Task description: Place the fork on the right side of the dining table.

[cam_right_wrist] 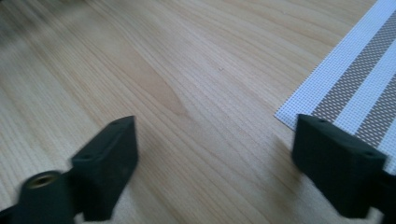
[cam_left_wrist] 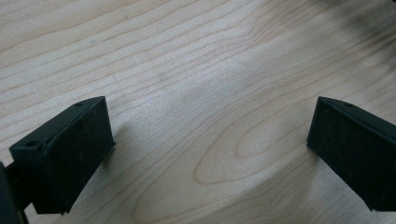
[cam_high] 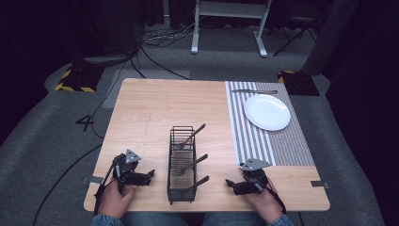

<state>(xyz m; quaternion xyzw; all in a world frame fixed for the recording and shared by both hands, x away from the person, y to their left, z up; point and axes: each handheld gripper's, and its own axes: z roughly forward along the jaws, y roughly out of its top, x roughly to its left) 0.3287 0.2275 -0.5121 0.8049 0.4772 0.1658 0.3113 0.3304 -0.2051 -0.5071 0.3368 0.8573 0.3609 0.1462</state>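
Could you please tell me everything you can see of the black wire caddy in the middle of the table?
The wire caddy is a long, narrow basket of thin black metal wire, standing upright on the wooden table, running from near its front edge toward the middle. It looks split into compartments. Three utensils lean in it, dark handles pointing up to the right. It stands between the two tongs, touched by neither.

Spotted one mark: a dark figure (cam_high: 86, 123) resembling a "4", set on the grey floor (cam_high: 56, 141) left of the table (cam_high: 150, 103). Could not be confirmed as a true numeral. Found no other lettering, labels or brands anywhere, neither on tabletop items nor in either gripper view.
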